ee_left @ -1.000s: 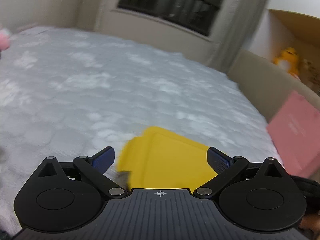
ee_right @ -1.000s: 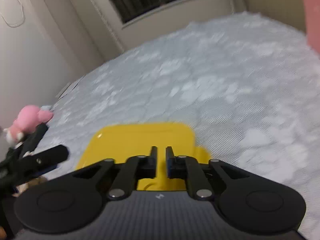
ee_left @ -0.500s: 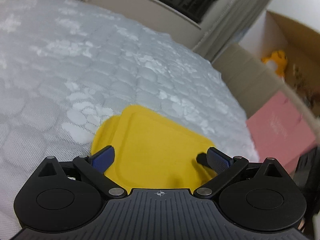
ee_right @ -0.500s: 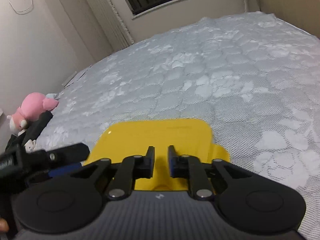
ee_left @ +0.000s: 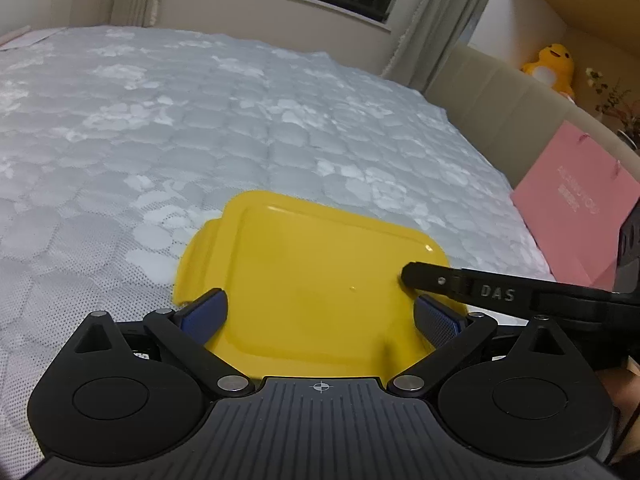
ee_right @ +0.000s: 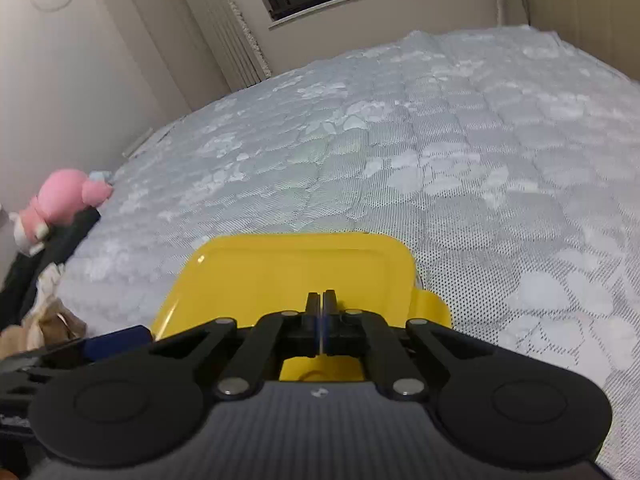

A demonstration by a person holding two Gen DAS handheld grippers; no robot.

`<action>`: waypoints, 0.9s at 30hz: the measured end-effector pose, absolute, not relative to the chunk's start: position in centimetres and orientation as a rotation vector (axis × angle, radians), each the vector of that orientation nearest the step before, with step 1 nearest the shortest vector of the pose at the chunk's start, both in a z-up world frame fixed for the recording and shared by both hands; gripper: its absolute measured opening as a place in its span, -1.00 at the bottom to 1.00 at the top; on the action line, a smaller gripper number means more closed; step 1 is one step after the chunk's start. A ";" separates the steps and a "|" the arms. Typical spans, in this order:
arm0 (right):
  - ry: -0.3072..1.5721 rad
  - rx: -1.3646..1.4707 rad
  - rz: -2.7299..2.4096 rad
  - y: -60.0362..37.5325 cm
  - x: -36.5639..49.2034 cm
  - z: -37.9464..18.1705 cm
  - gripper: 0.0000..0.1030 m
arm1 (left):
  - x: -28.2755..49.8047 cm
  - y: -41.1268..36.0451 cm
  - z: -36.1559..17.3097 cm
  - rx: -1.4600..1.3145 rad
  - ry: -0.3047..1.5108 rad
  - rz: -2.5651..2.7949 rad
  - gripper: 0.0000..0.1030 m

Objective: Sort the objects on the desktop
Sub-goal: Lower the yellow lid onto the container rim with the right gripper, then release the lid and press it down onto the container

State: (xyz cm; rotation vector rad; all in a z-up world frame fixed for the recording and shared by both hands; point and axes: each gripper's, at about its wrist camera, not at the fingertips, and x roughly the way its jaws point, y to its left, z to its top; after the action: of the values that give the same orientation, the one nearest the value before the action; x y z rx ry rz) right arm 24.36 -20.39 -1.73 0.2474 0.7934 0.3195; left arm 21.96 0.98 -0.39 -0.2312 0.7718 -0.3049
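Tray (ee_left: 320, 276) lies dead ahead btwn spread left gripper (ee_left: 320, 316) pads, long axis crosswise; right gripper (ee_right: 322, 312) closed, empty, over near rim.

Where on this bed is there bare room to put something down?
Most of the quilted mattress is bare: the whole stretch beyond the yellow tray up to the window wall, and the flat inside of the tray. It is crowded near the pink plush toy and clothes at one edge, and by the pink bag.
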 end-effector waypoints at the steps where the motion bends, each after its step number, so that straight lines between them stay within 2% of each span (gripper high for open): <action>1: 0.793 0.237 0.319 -20.3 24.4 -1.7 -1.00 | 22.1 1.0 -0.6 -0.256 0.790 -0.339 0.97; 9: 0.787 0.239 0.327 -20.6 24.1 -1.6 -0.97 | 21.7 1.5 -0.4 -0.288 0.780 -0.370 0.96; 12: 0.726 0.331 0.293 -22.8 22.4 -0.7 -0.24 | 21.4 4.2 0.3 -0.423 0.714 -0.377 0.97; 14: 0.684 0.319 0.204 -24.3 21.0 -0.2 0.01 | 21.1 5.5 1.2 -0.412 0.653 -0.264 0.97; 15: 0.682 0.301 0.163 -24.9 20.5 -0.3 0.06 | 21.1 5.9 1.5 -0.396 0.643 -0.218 0.97; 22: 0.792 0.492 0.217 -28.1 20.5 -4.2 0.05 | 23.8 5.2 -1.5 -0.432 0.831 -0.272 0.97; 23: 0.789 0.522 0.232 -28.4 20.7 -4.5 -0.12 | 24.0 5.1 -2.2 -0.447 0.871 -0.288 0.97; 24: 0.784 0.541 0.249 -28.5 20.9 -4.5 -0.41 | 24.2 5.0 -2.8 -0.464 0.910 -0.304 0.96; 25: 0.779 0.527 0.256 -28.3 21.1 -4.1 -0.55 | 24.3 4.8 -3.5 -0.471 0.938 -0.308 0.96; 26: 0.774 0.504 0.260 -27.9 21.4 -3.7 -0.83 | 24.4 4.7 -4.0 -0.470 0.959 -0.308 0.96; 27: 0.769 0.480 0.263 -27.6 21.7 -3.2 -0.86 | 24.4 4.4 -4.6 -0.466 0.979 -0.309 0.96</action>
State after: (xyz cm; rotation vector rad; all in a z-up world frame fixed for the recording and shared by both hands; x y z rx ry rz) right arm 21.66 -27.61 -3.20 0.4803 0.7693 0.2630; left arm 24.41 4.44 -4.55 -0.4658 0.9794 -0.3092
